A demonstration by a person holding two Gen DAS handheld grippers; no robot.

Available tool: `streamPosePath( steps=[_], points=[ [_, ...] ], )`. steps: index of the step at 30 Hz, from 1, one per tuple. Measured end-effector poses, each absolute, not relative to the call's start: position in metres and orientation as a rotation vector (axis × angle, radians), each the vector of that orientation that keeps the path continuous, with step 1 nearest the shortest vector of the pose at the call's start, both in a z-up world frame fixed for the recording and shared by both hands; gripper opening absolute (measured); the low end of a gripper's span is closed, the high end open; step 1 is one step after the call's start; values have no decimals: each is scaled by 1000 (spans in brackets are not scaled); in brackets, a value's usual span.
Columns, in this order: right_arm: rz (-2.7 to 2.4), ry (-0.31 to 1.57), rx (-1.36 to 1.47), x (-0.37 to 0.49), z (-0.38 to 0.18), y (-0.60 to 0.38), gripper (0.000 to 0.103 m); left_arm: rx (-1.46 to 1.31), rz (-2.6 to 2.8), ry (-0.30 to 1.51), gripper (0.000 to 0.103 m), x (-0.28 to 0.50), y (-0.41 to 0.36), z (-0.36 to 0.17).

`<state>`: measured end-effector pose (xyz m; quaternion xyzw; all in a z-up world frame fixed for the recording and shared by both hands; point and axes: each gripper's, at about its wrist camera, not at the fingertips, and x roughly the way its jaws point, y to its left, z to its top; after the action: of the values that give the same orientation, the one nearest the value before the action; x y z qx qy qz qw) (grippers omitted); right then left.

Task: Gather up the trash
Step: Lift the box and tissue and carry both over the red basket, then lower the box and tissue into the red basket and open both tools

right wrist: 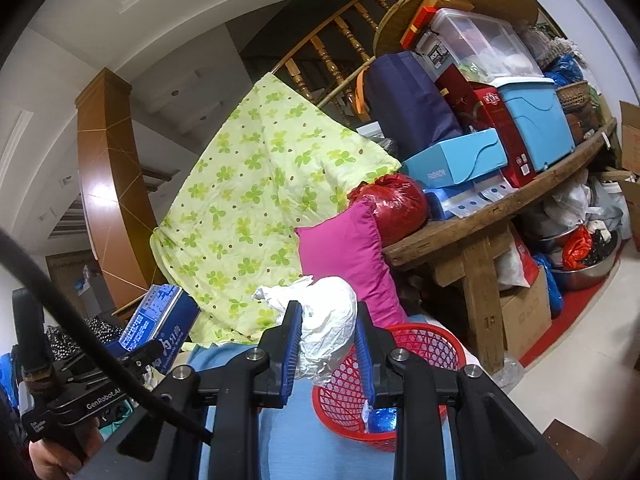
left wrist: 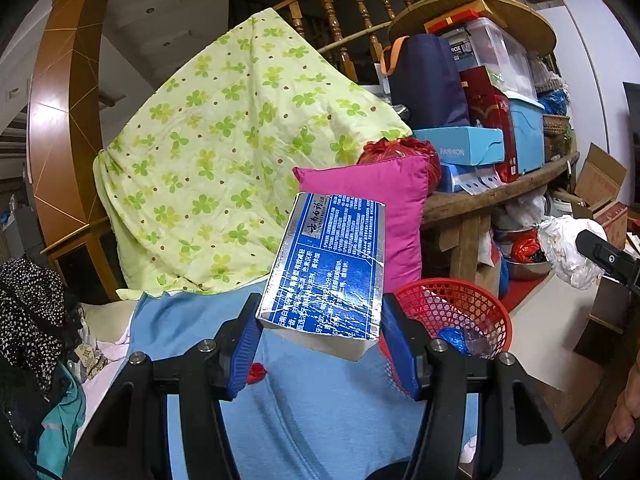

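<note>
My left gripper point(left wrist: 320, 340) is shut on a crushed blue and silver carton point(left wrist: 328, 272) and holds it in the air above the blue cloth, left of the red mesh basket point(left wrist: 480, 304). My right gripper point(right wrist: 328, 344) is shut on a crumpled white paper wad point(right wrist: 324, 320) just above and left of the basket point(right wrist: 424, 348). The basket holds some blue wrapping point(right wrist: 382, 420). The paper wad also shows at the right of the left wrist view point(left wrist: 568, 248), and the carton at the left of the right wrist view point(right wrist: 160, 316).
A blue cloth point(left wrist: 320, 400) covers the surface under the basket. Behind it lie a pink cushion point(right wrist: 348, 256) and a green clover quilt point(left wrist: 224, 152). A wooden table point(right wrist: 480, 220) piled with boxes stands at the right. Clothes point(left wrist: 36, 312) lie at the left.
</note>
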<state>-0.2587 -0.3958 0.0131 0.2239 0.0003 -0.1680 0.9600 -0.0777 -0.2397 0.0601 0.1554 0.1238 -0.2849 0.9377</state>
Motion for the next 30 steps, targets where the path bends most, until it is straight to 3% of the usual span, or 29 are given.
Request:
streamPosePath(
  steps=[30],
  points=[
    [-430, 37, 569, -273, -30, -454, 28, 356, -730, 396, 60, -67, -305, 12]
  ],
)
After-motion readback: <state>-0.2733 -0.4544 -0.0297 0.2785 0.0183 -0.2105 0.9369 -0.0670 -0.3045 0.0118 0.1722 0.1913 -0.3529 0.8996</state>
